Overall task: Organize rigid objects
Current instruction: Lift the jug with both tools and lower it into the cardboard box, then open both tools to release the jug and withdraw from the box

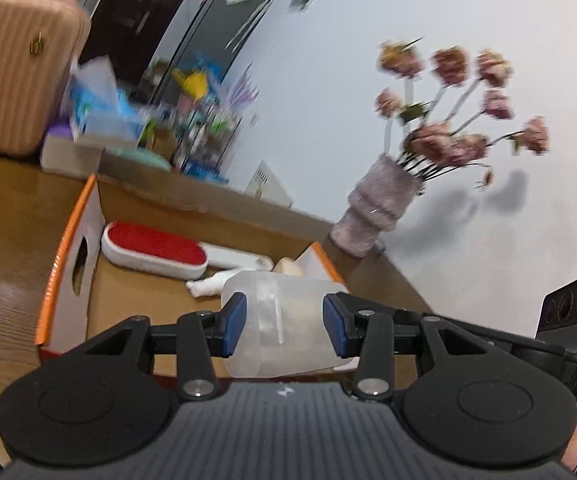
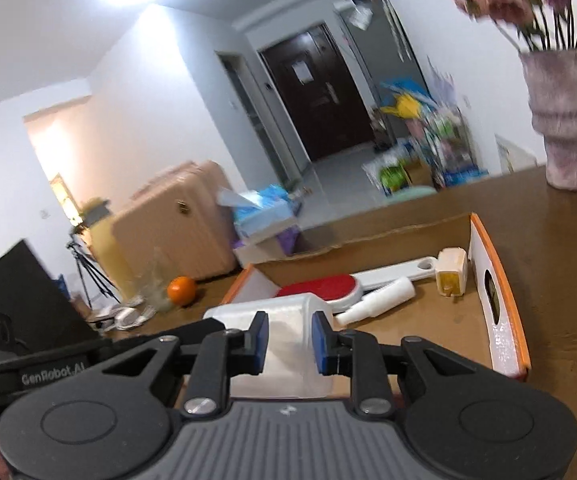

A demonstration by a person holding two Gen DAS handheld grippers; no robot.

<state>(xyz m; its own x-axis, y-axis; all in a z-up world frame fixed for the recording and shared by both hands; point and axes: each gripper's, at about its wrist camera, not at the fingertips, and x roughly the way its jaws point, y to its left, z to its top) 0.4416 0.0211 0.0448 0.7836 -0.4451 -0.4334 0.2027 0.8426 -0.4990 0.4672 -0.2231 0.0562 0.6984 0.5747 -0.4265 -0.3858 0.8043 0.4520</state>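
A translucent white plastic container (image 1: 272, 348) hangs over an open cardboard box (image 1: 54, 272) with orange edges. My left gripper (image 1: 284, 316) is shut on it, blue pads pressing its two sides. My right gripper (image 2: 288, 336) is shut on the same container (image 2: 288, 376) from the other side. In the box (image 2: 504, 296) lie a red lint brush (image 2: 320, 286) with a white handle, a white roller (image 2: 380, 300) and a small cream block (image 2: 452, 272). The left wrist view shows the brush (image 1: 156, 248) and the roller (image 1: 208, 286) just beyond the container.
A fuzzy pink vase (image 2: 564, 132) of dried flowers stands on the wooden table (image 2: 568, 260) to the right of the box. An orange (image 2: 182, 290), a pink suitcase (image 2: 180, 220) and a tissue box (image 2: 264, 216) sit to the box's left.
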